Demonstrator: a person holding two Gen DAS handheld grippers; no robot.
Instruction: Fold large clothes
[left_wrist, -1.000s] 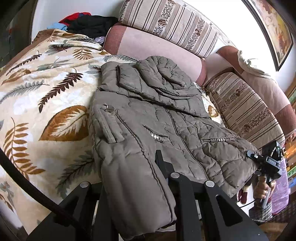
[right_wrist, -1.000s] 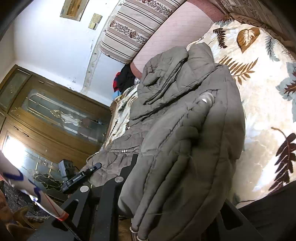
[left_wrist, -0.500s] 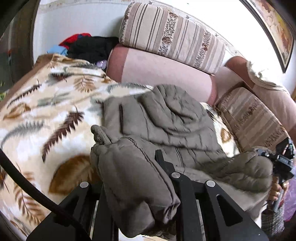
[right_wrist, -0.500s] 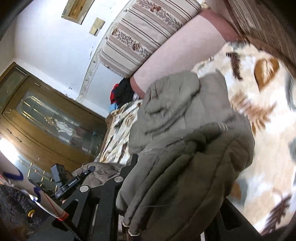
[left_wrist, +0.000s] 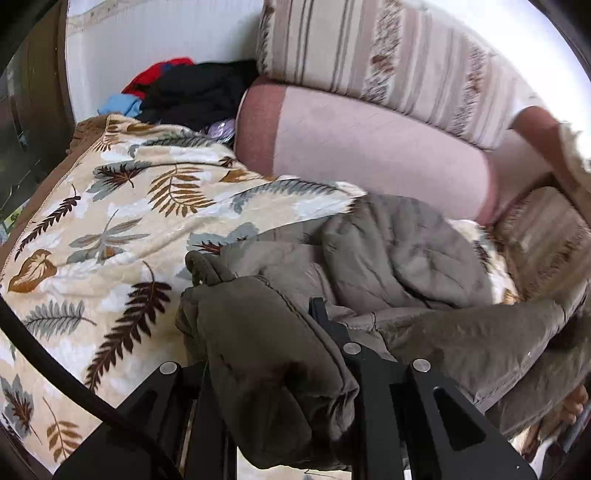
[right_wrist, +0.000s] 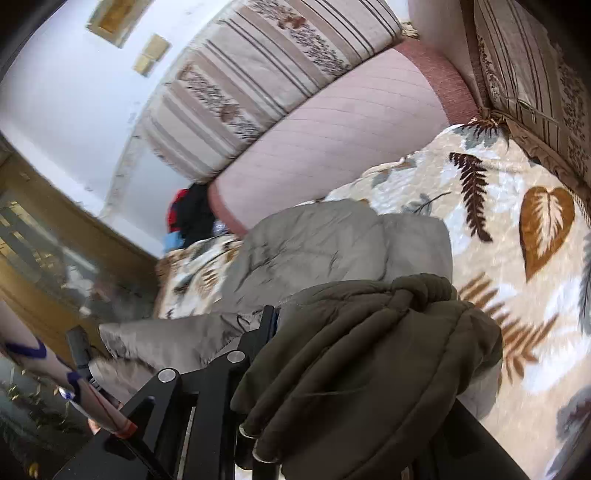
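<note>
The olive-grey quilted puffer jacket (left_wrist: 399, 258) lies bunched on the leaf-patterned cream blanket (left_wrist: 110, 236), its hem clamped at 6 o'clock by left gripper (left_wrist: 273, 354) and right gripper (right_wrist: 354, 354) jaws.

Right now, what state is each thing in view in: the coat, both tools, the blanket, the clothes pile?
Quilted coat: partly folded, bottom edge lifted off the blanket.
Left tool: shut on the coat's bottom edge.
Right tool: shut on bunched coat fabric.
Leaf-print blanket: spread over the sofa seat.
Clothes pile: heaped, unfolded.
</note>
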